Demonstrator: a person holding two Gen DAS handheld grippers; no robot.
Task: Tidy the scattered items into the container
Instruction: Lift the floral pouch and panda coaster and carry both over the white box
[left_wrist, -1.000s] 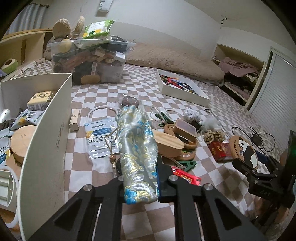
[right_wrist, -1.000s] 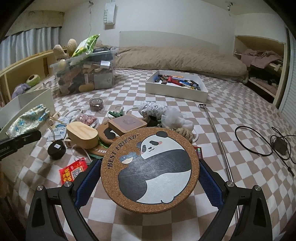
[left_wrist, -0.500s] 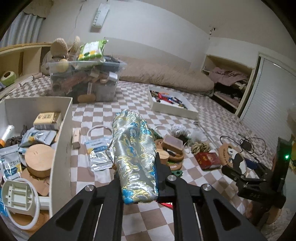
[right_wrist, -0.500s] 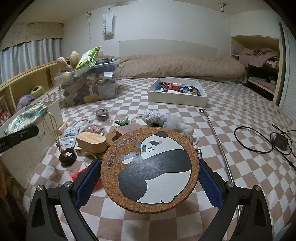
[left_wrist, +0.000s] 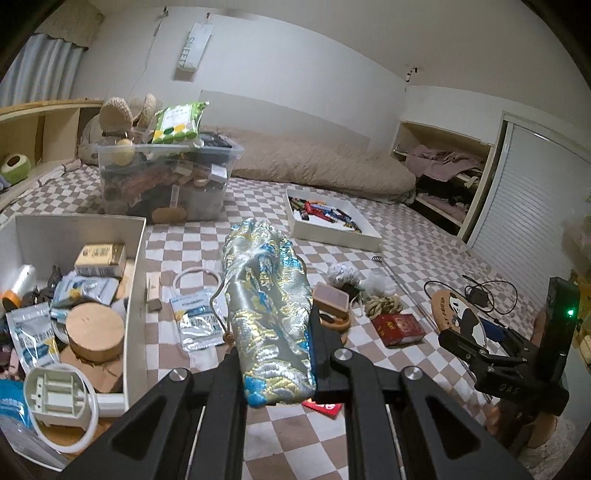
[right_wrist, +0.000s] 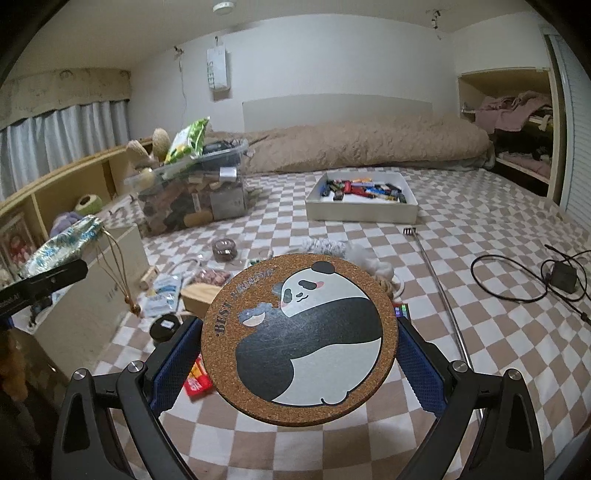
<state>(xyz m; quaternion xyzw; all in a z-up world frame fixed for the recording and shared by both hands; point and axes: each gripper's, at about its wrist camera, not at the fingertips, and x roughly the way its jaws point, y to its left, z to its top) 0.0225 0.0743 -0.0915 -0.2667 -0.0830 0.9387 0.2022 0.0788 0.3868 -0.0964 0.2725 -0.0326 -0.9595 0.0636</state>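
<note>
My left gripper (left_wrist: 275, 354) is shut on a silver and blue brocade pouch (left_wrist: 267, 306), lifted above the checkered bed with its gold cords (right_wrist: 118, 273) dangling. The pouch (right_wrist: 62, 242) also shows at the left of the right wrist view, near the white container (right_wrist: 92, 295). The white container (left_wrist: 138, 280) stands left of the pouch and holds several items. My right gripper (right_wrist: 299, 347) is shut on a round cork panda coaster (right_wrist: 299, 338), held flat between the blue pads (right_wrist: 417, 362). In the left wrist view the coaster (left_wrist: 456, 314) hangs at the right.
Loose items lie on the bed between the grippers: a wooden case (right_wrist: 199, 295), a red packet (left_wrist: 399, 328), a foil sachet (left_wrist: 197, 319), a rope knot (left_wrist: 382, 304), a black lid (right_wrist: 165, 328). A white tray (right_wrist: 362, 206), a clear bin (left_wrist: 166, 181), a metal rod (right_wrist: 439, 288) and cables (right_wrist: 517, 280) lie farther off.
Both grippers have risen with their loads. The pouch has lifted off the bed and moved toward the white container, whose inside now shows more fully.
</note>
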